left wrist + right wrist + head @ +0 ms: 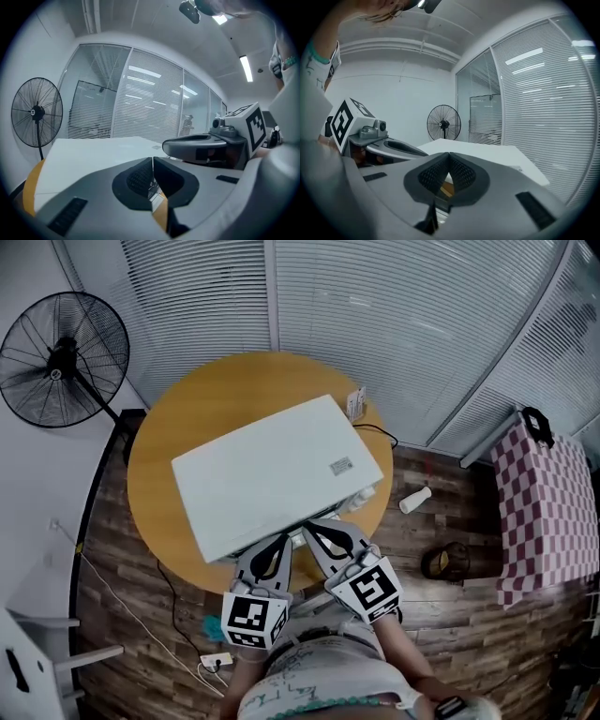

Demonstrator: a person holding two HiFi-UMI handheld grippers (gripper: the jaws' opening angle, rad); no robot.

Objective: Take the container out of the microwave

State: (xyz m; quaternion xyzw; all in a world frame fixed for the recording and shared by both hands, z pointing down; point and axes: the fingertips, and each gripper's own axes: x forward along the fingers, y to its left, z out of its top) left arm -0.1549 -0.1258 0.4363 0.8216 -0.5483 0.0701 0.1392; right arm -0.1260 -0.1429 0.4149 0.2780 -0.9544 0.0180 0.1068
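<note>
A white microwave (272, 470) stands on a round wooden table (155, 465), seen from above; its front faces me and is hidden, so no container shows. My left gripper (286, 540) and right gripper (311, 525) sit side by side at the microwave's near edge, level with its top. In the left gripper view the left gripper (152, 161) has its jaws together with nothing between them, looking over the white top (89, 157). The right gripper (449, 157) is shut and empty in its own view too.
A standing fan (64, 357) is left of the table, with blinds behind. A small box (356, 404) sits on the table behind the microwave. On the floor lie a white bottle (414, 500), a dark round object (445, 562), a power strip (216, 662). A checkered cloth (544, 512) is at the right.
</note>
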